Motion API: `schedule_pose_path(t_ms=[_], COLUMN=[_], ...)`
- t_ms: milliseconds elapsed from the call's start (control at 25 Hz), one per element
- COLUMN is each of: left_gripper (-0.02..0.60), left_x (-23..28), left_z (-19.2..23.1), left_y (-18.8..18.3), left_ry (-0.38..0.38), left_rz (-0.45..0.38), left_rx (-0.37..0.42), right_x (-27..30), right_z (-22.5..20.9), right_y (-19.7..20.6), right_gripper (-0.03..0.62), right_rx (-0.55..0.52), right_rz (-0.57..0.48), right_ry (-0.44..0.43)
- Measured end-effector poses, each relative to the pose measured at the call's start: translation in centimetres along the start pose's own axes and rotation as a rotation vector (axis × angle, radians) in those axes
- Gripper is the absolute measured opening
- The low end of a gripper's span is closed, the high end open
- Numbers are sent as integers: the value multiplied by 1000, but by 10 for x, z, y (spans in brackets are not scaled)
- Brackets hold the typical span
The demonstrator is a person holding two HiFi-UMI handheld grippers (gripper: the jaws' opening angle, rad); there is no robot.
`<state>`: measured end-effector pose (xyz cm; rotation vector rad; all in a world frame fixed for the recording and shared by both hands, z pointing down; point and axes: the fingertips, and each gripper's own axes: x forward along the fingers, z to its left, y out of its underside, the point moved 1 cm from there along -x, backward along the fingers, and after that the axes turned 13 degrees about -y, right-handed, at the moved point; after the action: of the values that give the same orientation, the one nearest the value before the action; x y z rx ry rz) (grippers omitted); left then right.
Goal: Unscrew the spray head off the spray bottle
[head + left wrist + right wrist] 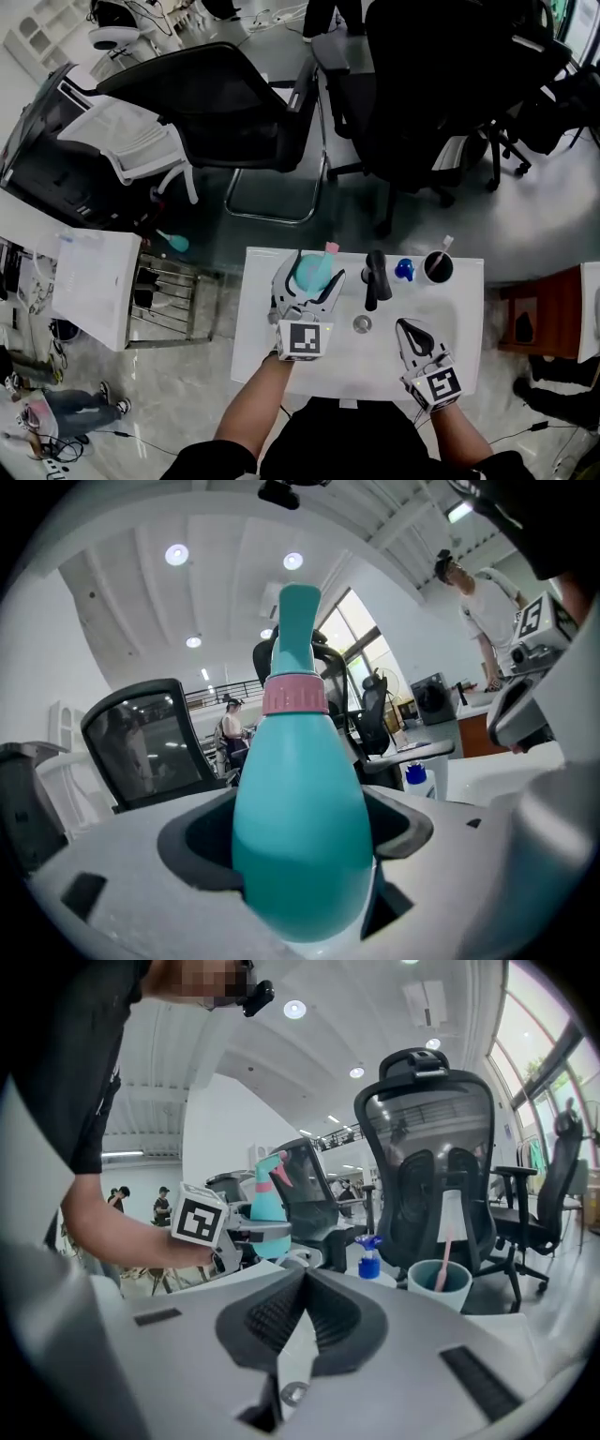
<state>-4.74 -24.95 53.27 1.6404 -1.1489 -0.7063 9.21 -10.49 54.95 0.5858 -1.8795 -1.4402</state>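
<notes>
A teal spray bottle (309, 271) with a pink collar (293, 695) and a teal spray head (298, 630) stands upright between the jaws of my left gripper (307, 284). The pads press its belly (300, 841) from both sides, and it is lifted off the white table (469, 370). The right gripper view shows the bottle (266, 1198) behind the left gripper's marker cube (199, 1215). My right gripper (413, 335) hovers to the right of the bottle, apart from it. Its jaws are shut (302, 1286) with nothing between them.
At the table's far edge stand a black upright object (375, 277), a small blue-capped bottle (404, 270) and a dark cup (437, 267) holding a toothbrush. A small metal disc (362, 324) lies mid-table. Office chairs (234, 112) stand beyond the table.
</notes>
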Motion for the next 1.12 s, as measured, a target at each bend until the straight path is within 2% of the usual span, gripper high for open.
schedule_pose_path(t_ms=[280,520,840,1120], left_gripper=[400,399,399,400], left_x=[-22,-41,-61,-73], left_z=[-7,-18,-29,-42], left_y=[-47,-67,-83,-97], left_ry=[6,11,48,85], left_rz=[-68,-92,-99,-113], left_rx=[83,118,33,16], right_x=[1,-3,-6,-9], right_z=[36,60,82,93], right_y=[-43,-74,-114,-135], right_gripper=[6,6,6,37], right_rx=[-56,-135,-208,-250], right_rz=[-56,-106,-144,-176], right_ry=[-166,-215,-256,-281])
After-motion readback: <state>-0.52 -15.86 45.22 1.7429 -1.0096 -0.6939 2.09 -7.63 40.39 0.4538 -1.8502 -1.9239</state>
